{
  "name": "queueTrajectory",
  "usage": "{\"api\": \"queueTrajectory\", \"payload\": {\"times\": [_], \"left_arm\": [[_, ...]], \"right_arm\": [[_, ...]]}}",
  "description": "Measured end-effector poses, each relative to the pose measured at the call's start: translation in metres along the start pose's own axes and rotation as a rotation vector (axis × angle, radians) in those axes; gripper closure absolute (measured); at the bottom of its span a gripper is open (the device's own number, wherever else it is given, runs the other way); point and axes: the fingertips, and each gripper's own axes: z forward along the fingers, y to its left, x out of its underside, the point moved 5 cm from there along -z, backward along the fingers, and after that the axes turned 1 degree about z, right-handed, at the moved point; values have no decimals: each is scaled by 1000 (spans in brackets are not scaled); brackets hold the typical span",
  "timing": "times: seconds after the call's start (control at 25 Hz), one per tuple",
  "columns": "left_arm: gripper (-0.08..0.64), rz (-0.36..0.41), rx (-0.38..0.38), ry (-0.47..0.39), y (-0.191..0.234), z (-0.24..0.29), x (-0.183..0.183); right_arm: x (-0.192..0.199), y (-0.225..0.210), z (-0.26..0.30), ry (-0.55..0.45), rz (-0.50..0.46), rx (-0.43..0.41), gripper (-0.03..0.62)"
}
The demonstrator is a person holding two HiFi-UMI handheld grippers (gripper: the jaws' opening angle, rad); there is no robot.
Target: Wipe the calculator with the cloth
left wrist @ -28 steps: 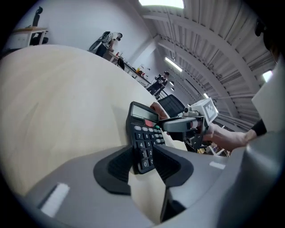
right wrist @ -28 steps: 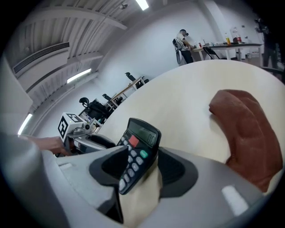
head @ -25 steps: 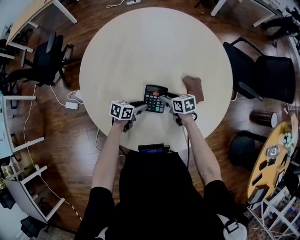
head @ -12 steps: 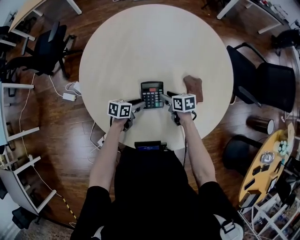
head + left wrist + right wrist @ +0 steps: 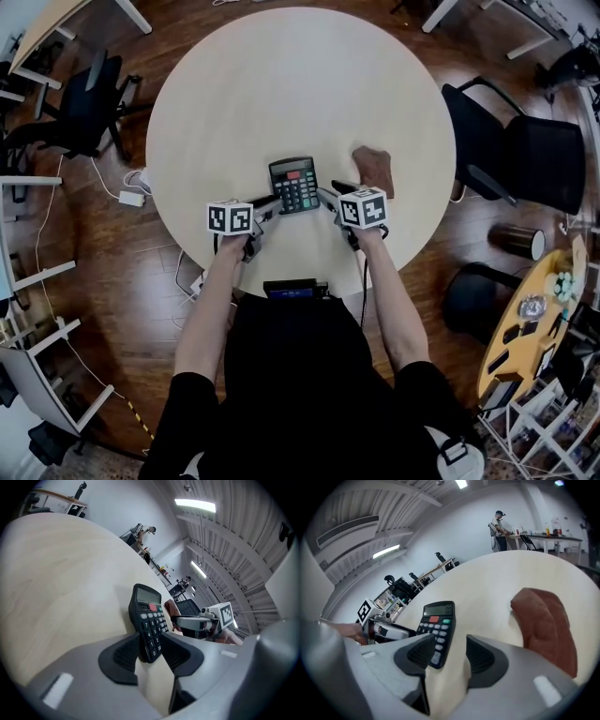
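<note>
Clamping calculator (image 5: 293,185) with left gripper (image 5: 149,640), right gripper (image 5: 450,643) parted, round pale table (image 5: 300,84), wood floor (image 5: 141,281)

On the head view, the near corners of the black keypad calculator (image 5: 293,185) vanish under the left gripper (image 5: 266,208) and right gripper (image 5: 327,196). In the left gripper view I see only a sliver of the crumpled brown cloth (image 5: 171,610) behind it.

A round pale table (image 5: 281,84) stands on dark wood floor (image 5: 122,309); black office chairs (image 5: 525,155) sit beyond its left and right edges, strip lights (image 5: 194,504) overhead.
</note>
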Motion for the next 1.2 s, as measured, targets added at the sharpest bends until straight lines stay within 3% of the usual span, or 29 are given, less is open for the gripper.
{"api": "queueTrajectory", "payload": {"times": [0.16,0.28,0.36,0.4,0.48,0.6,0.68,0.8,1.04,1.2], "left_arm": [[414,-14,-2,-10,-2,2,1],[414,-16,-10,-25,-5,2,0],[414,-26,-16,-49,-5,-1,1],[414,-34,-20,-65,-6,-2,2],[414,-49,-34,-96,-6,-7,7],[414,-80,-59,-134,-9,-18,23],[414,-109,-68,-170,-7,-28,31],[414,-147,-56,-245,-8,-42,37],[432,-188,76,-418,-35,-85,51],[454,-195,183,-481,-49,-115,66]], "right_arm": [[-13,-13,-20,-4,-131,126,383],[-36,-39,-47,-9,-337,416,382],[-41,-68,-59,30,-384,564,382],[-39,-83,-60,57,-371,597,379],[-29,-110,-56,102,-321,613,365],[-14,-129,-54,86,-253,561,365],[-10,-133,-61,85,-222,530,467],[0,-134,-89,88,-173,510,504],[86,-125,-159,102,-132,534,505],[138,-100,-150,163,-262,520,505]]}}
